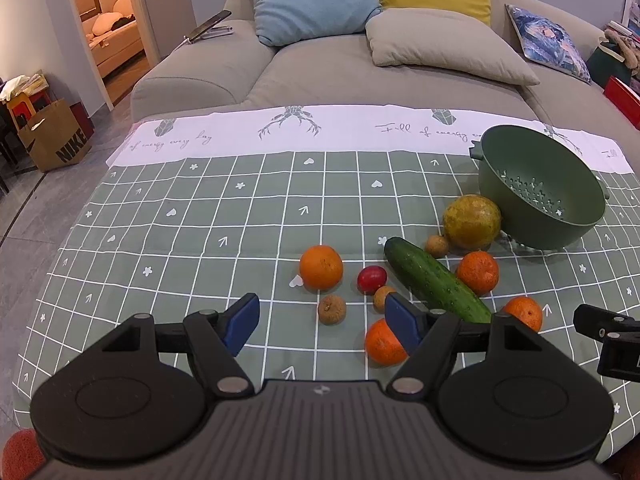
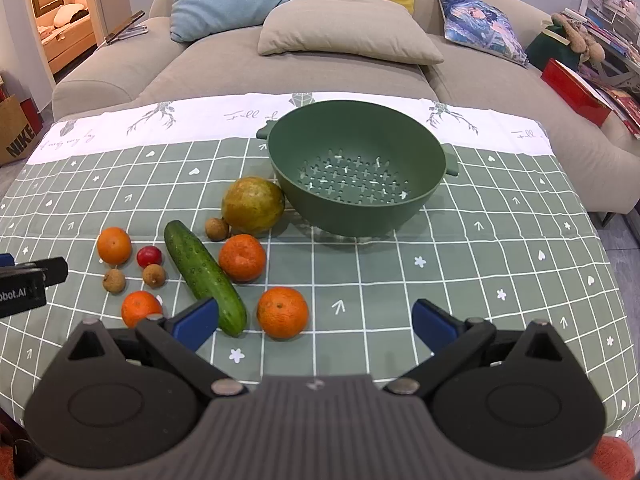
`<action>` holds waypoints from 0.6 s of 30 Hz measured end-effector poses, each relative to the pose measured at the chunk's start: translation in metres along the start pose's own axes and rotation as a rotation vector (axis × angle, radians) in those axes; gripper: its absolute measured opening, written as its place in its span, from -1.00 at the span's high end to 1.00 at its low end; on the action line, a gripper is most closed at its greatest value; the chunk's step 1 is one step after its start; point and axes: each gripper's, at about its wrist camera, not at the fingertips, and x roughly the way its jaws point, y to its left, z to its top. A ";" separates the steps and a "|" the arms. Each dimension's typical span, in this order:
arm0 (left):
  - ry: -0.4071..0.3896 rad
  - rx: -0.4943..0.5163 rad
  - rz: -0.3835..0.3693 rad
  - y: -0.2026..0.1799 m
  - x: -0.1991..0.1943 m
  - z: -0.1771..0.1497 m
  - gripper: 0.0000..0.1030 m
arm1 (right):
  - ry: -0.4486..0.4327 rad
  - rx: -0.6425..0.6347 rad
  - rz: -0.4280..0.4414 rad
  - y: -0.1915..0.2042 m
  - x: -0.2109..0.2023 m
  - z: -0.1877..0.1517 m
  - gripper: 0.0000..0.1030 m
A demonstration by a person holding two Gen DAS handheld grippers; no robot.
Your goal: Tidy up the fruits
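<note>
A green colander (image 2: pixel 356 172) stands empty on the checked tablecloth; it also shows in the left wrist view (image 1: pixel 540 192). Left of it lie a yellow-green round fruit (image 2: pixel 253 204), a cucumber (image 2: pixel 204 276), several oranges (image 2: pixel 282 312) (image 2: pixel 242 258) (image 2: pixel 114 245) (image 2: pixel 140 308), a red plum (image 2: pixel 149 256) and three small brown longans (image 2: pixel 217 229). My right gripper (image 2: pixel 316 322) is open and empty, hovering just in front of the nearest orange. My left gripper (image 1: pixel 322 322) is open and empty, above a longan (image 1: pixel 332 309) and beside an orange (image 1: pixel 384 342).
A grey sofa (image 2: pixel 320 68) with blue, yellow, beige and printed cushions runs behind the table. A Nike paper bag (image 1: pixel 56 136) stands on the floor at left. Red boxes and clutter (image 2: pixel 580 88) lie at right. The table's right half (image 2: pixel 480 260) holds only cloth.
</note>
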 end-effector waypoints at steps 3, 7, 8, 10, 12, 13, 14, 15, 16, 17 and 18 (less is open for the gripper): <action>0.003 -0.001 0.001 0.000 0.001 0.000 -0.64 | 0.000 -0.001 0.001 0.000 0.000 0.000 -0.91; 0.006 -0.005 0.002 0.000 0.001 -0.001 -0.64 | 0.000 -0.001 0.001 0.000 0.000 0.000 -0.91; 0.007 -0.006 0.002 0.000 0.001 -0.001 -0.64 | 0.000 0.000 0.001 0.000 0.000 0.000 -0.91; 0.009 -0.007 0.002 0.001 0.002 -0.001 -0.64 | 0.000 0.000 0.001 0.000 0.000 0.000 -0.91; 0.009 -0.008 0.002 0.001 0.002 -0.001 -0.64 | 0.000 0.000 0.001 0.000 0.000 0.000 -0.91; 0.010 -0.008 0.002 0.001 0.002 -0.001 -0.64 | 0.000 0.000 0.000 0.000 0.000 0.000 -0.91; 0.010 -0.009 0.001 0.001 0.002 -0.001 -0.64 | 0.000 0.000 0.000 0.000 0.000 0.000 -0.91; 0.009 -0.008 0.002 0.001 0.002 -0.001 -0.64 | 0.000 0.000 0.001 0.000 0.000 0.000 -0.91; 0.009 -0.008 0.002 0.001 0.002 -0.001 -0.64 | 0.000 0.000 0.001 0.000 0.000 0.000 -0.91; 0.010 -0.008 0.002 0.001 0.002 -0.001 -0.64 | 0.000 -0.001 0.001 0.000 0.000 0.000 -0.91; 0.010 -0.009 0.002 0.001 0.002 -0.001 -0.64 | 0.000 -0.001 0.001 0.000 0.000 0.000 -0.91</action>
